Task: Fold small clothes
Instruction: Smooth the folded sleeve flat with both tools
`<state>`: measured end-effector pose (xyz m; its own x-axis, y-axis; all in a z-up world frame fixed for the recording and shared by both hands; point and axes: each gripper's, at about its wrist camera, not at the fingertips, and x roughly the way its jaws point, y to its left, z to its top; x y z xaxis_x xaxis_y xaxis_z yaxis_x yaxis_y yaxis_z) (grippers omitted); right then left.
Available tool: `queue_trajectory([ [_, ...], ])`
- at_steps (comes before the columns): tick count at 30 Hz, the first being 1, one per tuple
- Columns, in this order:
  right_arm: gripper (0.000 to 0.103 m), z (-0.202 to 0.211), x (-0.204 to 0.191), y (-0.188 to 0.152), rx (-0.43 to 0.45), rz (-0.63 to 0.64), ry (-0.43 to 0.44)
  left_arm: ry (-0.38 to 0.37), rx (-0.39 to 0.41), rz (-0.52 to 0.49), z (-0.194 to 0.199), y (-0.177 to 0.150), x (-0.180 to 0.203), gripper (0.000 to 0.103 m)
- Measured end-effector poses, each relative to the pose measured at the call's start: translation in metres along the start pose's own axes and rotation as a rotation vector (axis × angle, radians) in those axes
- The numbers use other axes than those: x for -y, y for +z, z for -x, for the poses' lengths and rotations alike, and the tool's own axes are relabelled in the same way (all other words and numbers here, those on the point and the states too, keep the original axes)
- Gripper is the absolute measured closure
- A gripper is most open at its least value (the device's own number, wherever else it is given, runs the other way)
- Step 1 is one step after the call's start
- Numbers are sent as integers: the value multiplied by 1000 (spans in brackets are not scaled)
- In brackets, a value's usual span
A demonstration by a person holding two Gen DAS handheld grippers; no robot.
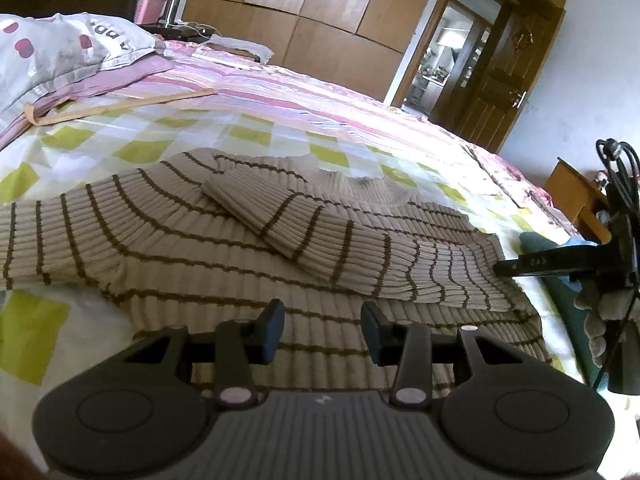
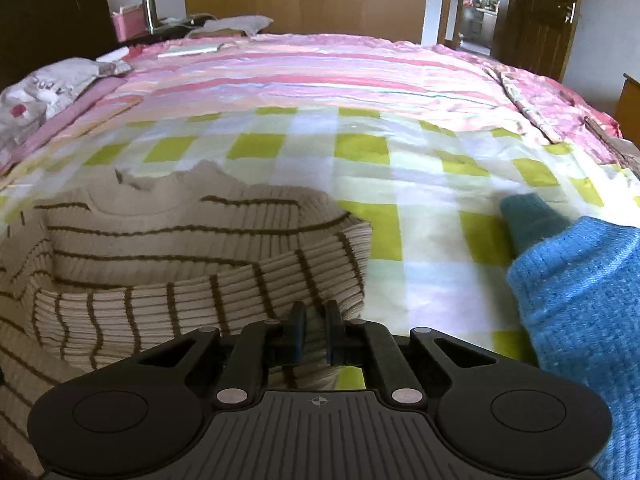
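Striped sweater lies on the bed, sleeve folded across; right gripper pinches its edge to fold, left gripper apart, empty.

Sweater: beige rib knit with thin brown stripes, lying flat on the checked bedspread. One sleeve is folded across the body, cuff toward the collar. Second garment, blue knit, lies just beside it, apart.
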<state>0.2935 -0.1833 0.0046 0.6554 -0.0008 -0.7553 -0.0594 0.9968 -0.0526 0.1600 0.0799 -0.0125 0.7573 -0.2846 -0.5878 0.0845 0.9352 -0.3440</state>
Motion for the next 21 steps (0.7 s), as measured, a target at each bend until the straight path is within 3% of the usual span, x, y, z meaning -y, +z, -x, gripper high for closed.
queue_trajectory([
  [4,92,-1,2,3,0,52,-122,18,15,-8,3,2,-1,54],
  [7,90,12,2,5,29,33,-110,26,23,6,5,5,-5,54],
  [9,84,29,-12,3,65,62,-39,41,32,11,7,7,-8,54],
  [15,84,59,-80,-12,94,215,288,113,99,5,19,14,-19,53],
  [19,77,52,-130,-13,90,329,404,133,115,55,24,20,-36,53],
  [21,75,45,-149,-11,102,365,416,139,121,85,27,22,-45,53],
])
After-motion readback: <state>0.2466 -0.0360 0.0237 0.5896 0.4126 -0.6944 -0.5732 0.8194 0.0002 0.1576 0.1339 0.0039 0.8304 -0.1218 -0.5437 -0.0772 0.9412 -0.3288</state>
